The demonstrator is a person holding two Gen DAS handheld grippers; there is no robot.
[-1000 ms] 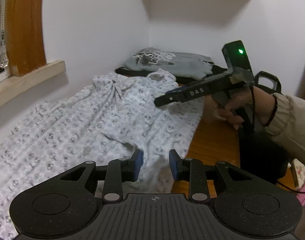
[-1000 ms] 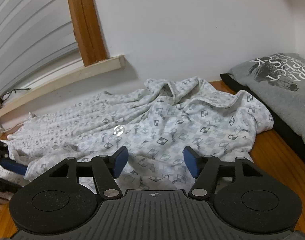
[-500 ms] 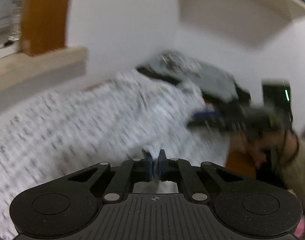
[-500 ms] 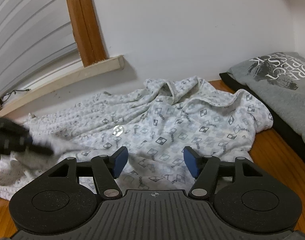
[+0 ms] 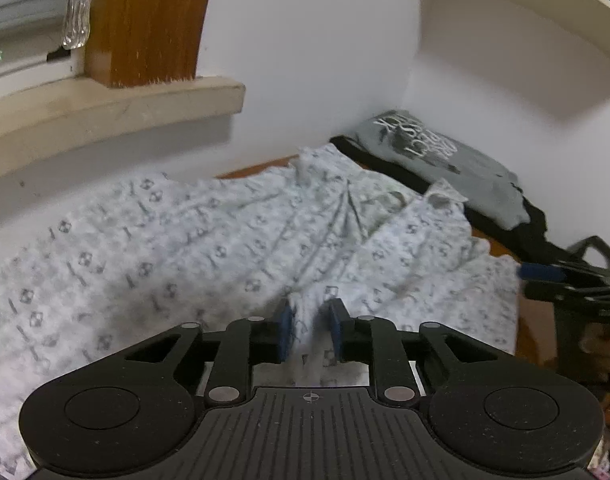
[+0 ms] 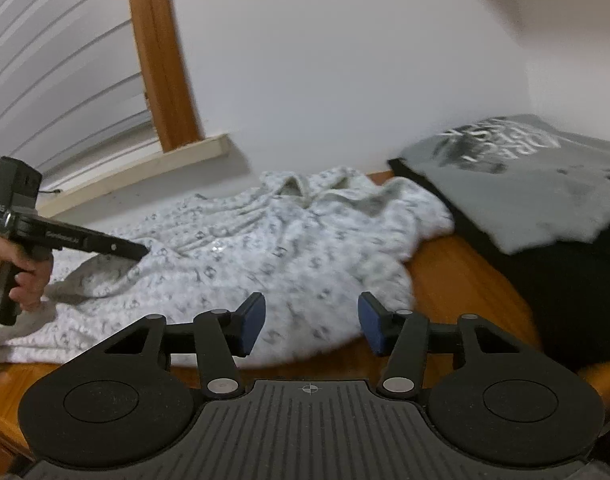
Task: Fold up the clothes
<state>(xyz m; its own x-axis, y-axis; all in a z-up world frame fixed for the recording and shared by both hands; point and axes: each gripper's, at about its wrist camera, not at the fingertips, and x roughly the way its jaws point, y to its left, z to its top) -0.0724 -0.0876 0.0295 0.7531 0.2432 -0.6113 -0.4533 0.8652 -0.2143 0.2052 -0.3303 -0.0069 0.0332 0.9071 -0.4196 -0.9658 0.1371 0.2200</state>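
Patterned garment (image 5: 233, 240): spread rumpled on wooden worktop (image 6: 457, 280), beside folded grey shirt (image 6: 525, 184); left gripper (image 5: 309, 334) jaws opening, cloth ridge between; right gripper (image 6: 311, 322) jaws closing, unclamped (advice: pinch hem squarely, lift evenly).

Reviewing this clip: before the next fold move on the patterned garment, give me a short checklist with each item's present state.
1. Patterned garment lies spread on the wooden surface: ok.
2. Left hand-held gripper has fabric between its pads while the jaws open: ok, but firm hold cannot tell.
3. Right hand-held gripper grips the garment: not ok; jaws closing, pads not pressing on cloth.
4. Garment flat: not ok, wrinkled.
5. Folded grey shirt lies apart from the garment: ok.
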